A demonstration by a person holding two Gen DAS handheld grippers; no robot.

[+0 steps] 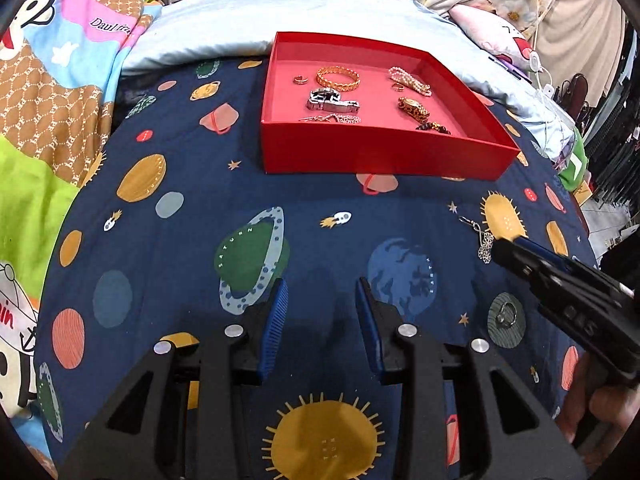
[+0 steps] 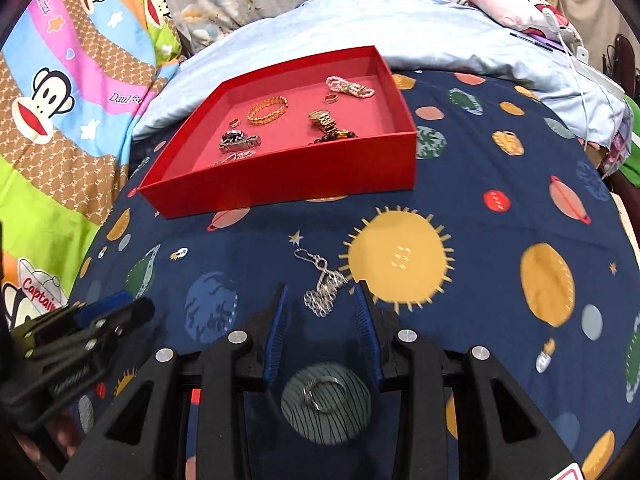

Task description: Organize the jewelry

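Matt red cardboard box [image 2: 288,184], smooth-walled. Soft printed cotton-like bedsheet [image 1: 168,264], matt, faintly creased. Shiny silver metal chain [image 2: 322,292] and ring [image 2: 320,394]; glossy gold bracelet [image 1: 338,77]; polished steel watch [image 1: 330,102]. Matt black plastic right gripper [image 2: 320,312] with ribbed blue rubbery pads [image 2: 276,344] and bright metal pins.

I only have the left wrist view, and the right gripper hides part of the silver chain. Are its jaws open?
Observer: Yes, the right gripper is open, holding nothing.
Operator: Where's the chain relative to it?
Observer: The silver chain lies with its bunched end between the fingertips, clasp end toward the red box.
Operator: And the loose ring?
Observer: The ring lies between the fingers too, nearer the camera, on a striped grey planet.
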